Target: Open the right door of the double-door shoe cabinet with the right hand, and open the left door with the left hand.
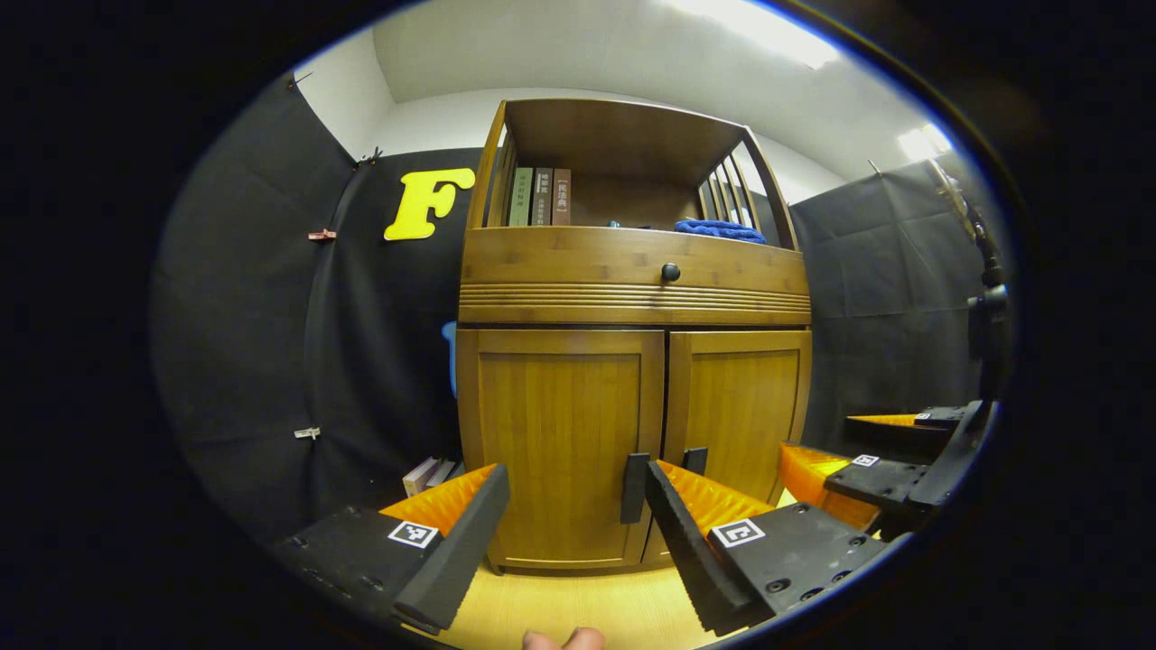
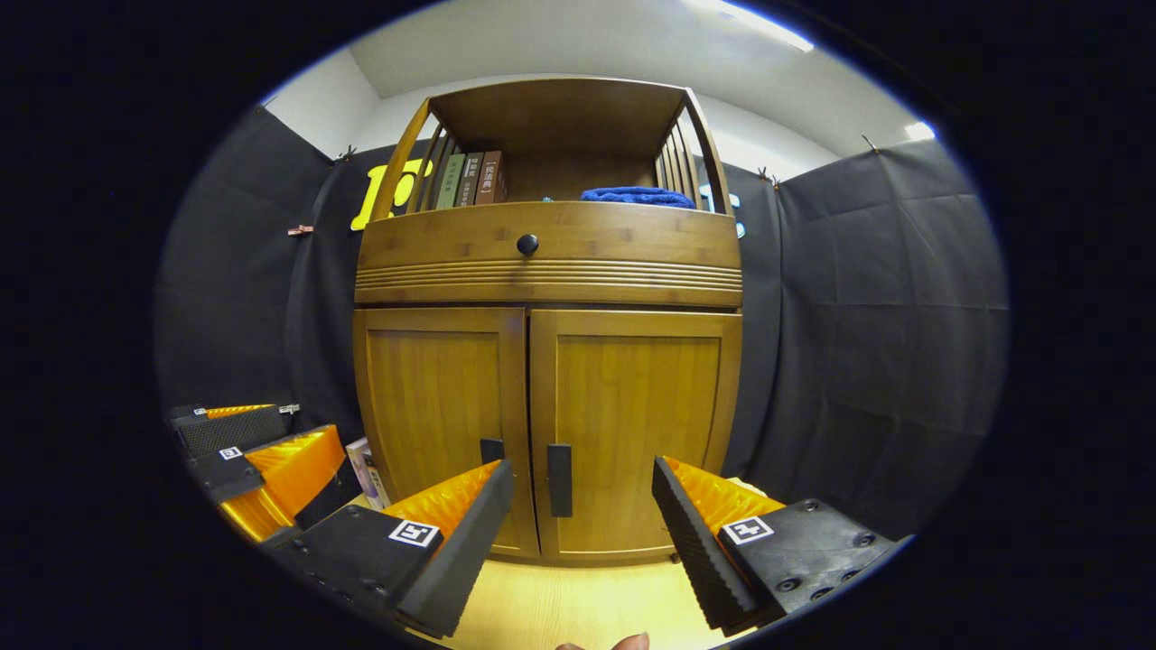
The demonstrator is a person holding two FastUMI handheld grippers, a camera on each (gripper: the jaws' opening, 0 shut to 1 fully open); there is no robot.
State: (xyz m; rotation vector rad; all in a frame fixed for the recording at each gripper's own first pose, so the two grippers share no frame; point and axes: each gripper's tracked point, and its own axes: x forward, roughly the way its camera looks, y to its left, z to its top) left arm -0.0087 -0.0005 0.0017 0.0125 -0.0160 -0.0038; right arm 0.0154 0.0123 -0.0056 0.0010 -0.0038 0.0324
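**Right gripper view: both doors shut, both grippers spread and short of the handles**

The right gripper view faces the tall brown bamboo double-door shoe cabinet point(image 2: 546, 361), standing on the pale wood floor point(image 2: 578, 605) against the black cloth wall. The right door point(image 2: 632, 424) and left door point(image 2: 438, 415) are both closed, each with a dark vertical bar handle by the centre seam: the right handle point(image 2: 559, 479) and the left handle point(image 2: 491, 450). The right gripper point(image 2: 582, 533) has its fingers spread apart, holding nothing, with the right handle between them but farther off.

In the left gripper view, the left gripper point(image 1: 569, 542) is likewise spread and empty, well short of the left door. Its near finger overlaps the left handle point(image 1: 634, 487) in the frame.

The handles sit close together. In my judgement, the main risk is a finger catching the wrong handle or striking the neighbouring door. A shallow pinch could slip off the slim bar, and the two grippers may crowd each other at the seam.
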